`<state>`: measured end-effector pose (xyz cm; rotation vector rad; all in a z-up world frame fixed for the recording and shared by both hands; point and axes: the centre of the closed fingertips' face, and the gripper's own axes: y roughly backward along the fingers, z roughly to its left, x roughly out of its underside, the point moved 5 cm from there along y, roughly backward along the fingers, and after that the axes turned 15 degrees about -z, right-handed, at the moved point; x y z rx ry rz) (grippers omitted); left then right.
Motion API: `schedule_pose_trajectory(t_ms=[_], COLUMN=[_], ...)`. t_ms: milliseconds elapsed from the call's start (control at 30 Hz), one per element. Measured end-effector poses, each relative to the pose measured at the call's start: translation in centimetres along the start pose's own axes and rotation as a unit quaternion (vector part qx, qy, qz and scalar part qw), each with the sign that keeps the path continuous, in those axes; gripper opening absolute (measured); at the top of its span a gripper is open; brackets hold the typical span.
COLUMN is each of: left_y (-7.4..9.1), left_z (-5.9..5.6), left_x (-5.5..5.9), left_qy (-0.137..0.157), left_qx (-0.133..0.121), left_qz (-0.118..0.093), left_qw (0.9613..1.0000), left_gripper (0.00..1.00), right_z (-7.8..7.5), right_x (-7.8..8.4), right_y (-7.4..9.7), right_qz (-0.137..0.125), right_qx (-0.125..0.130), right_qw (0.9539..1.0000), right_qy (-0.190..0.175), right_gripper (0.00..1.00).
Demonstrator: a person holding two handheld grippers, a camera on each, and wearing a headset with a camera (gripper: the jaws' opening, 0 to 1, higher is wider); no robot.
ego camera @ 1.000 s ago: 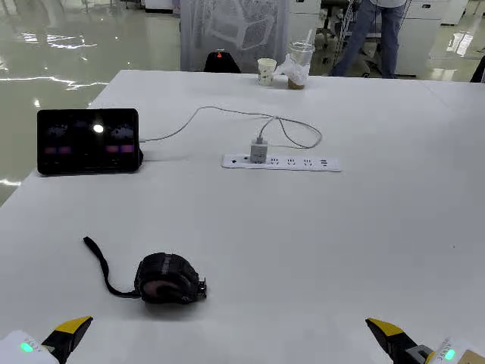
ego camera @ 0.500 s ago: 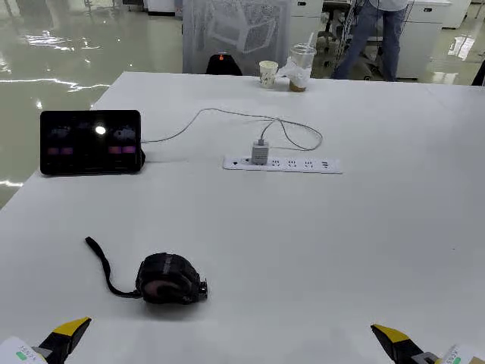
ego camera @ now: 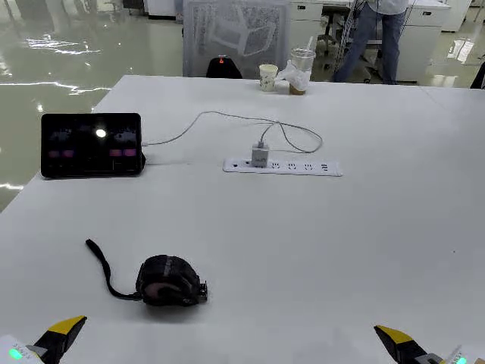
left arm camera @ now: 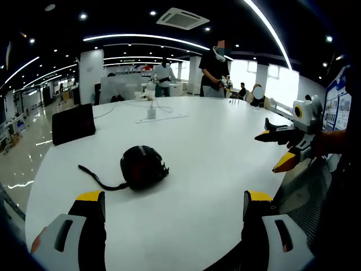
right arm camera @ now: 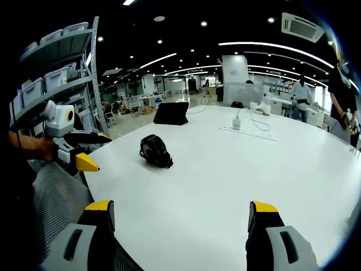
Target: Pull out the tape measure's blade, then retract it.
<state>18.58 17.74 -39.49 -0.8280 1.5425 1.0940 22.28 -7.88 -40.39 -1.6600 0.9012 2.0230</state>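
Note:
A black tape measure (ego camera: 170,280) lies on the white table (ego camera: 318,227), its black wrist strap (ego camera: 102,265) trailing to the left; its blade is wound in. It also shows as the tape measure (left arm camera: 143,167) ahead of my left gripper (left arm camera: 174,204), whose jaws stand wide open and empty. My right gripper (right arm camera: 179,213) is open too, with the tape measure (right arm camera: 155,151) ahead and to its left. In the head view both sit at the near table edge: left gripper (ego camera: 57,334) below the strap, right gripper (ego camera: 395,340) far to the right. Neither touches the tape measure.
A dark tablet (ego camera: 92,144) stands at the left, cabled to a charger in a white power strip (ego camera: 282,164) at mid-table. Paper and plastic cups (ego camera: 268,74) sit at the far edge. A person (ego camera: 371,34) stands beyond the table.
Both grippers have dropped slightly toward the near table edge in the head view. The tape measure has not moved; the small shift of the scene comes from the camera.

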Motion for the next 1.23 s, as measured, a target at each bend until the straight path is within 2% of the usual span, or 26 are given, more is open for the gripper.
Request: schedule_pose_trajectory(t_ms=[800,1233], left_y=[0.12,0.1], left_z=[-0.19,0.0], left_x=[0.22,0.29], left_qy=[0.022,0.019], left_qx=[0.01,0.011], left_qz=[0.006,0.011], left_qw=[0.9997,0.9997], left_gripper=[0.97,0.99], right_z=[0.09,0.02], right_x=[0.02,-0.09], right_y=[0.35,0.39], right_qz=[-0.001,-0.002], right_qx=[0.003,0.005], right_qw=[1.0,1.0], right_qy=[-0.004,-0.004], right_gripper=[0.99,0.99])
